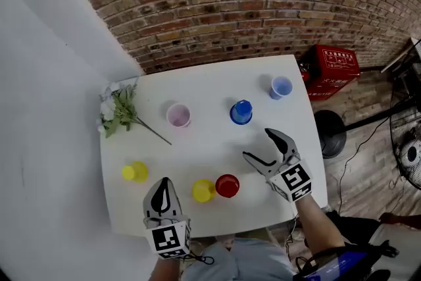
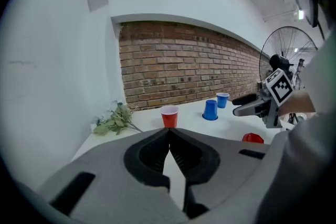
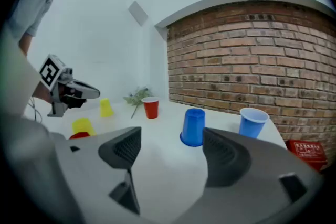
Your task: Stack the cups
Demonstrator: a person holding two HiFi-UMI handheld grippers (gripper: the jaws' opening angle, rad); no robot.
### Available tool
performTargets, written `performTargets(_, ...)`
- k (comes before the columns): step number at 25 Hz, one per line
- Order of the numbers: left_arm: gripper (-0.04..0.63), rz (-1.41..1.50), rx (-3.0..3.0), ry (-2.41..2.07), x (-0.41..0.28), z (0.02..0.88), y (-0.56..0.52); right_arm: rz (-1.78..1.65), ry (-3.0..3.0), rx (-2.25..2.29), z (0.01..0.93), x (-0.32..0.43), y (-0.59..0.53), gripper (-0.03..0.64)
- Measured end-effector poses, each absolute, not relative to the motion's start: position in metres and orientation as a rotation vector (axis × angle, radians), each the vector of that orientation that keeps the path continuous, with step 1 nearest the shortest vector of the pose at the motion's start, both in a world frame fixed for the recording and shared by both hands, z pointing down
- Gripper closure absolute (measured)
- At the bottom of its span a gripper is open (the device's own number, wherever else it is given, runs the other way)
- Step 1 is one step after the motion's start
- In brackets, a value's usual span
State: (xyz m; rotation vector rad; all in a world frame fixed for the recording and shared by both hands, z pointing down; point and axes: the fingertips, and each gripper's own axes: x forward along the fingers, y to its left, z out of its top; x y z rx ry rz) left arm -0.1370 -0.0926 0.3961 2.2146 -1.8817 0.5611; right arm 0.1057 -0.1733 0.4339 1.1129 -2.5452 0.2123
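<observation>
Several cups stand on the white table (image 1: 210, 85). An upright red cup (image 1: 178, 115) is at the back left, an upturned blue cup (image 1: 241, 112) at the middle, an upright blue cup (image 1: 281, 86) at the back right. Near the front are an upturned yellow cup (image 1: 135, 172), a second yellow cup (image 1: 203, 191) and an upturned red cup (image 1: 227, 185) touching it. My right gripper (image 1: 258, 143) hangs open and empty, just in front of the upturned blue cup (image 3: 193, 127). My left gripper (image 1: 164, 182) is shut on nothing, at the front edge between the two yellow cups.
A sprig of artificial flowers (image 1: 118, 112) lies at the table's back left corner. A brick wall runs behind the table. On the floor to the right are a red box (image 1: 332, 69) and a fan (image 1: 408, 148).
</observation>
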Motion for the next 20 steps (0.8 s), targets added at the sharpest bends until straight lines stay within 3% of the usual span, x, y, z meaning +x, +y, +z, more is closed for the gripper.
performTargets(12, 0.586, 0.599, 2.144, -1.873, -0.153, 0.429, -0.107, 0.170, -2.422, 1.224, 0.470, 0.087, -0.263, 0.245)
performTargets(20, 0.586, 0.617, 2.099, -1.883, -0.160, 0.440, -0.102, 0.190, -2.414, 1.236, 0.479, 0.079, -0.281, 0.309)
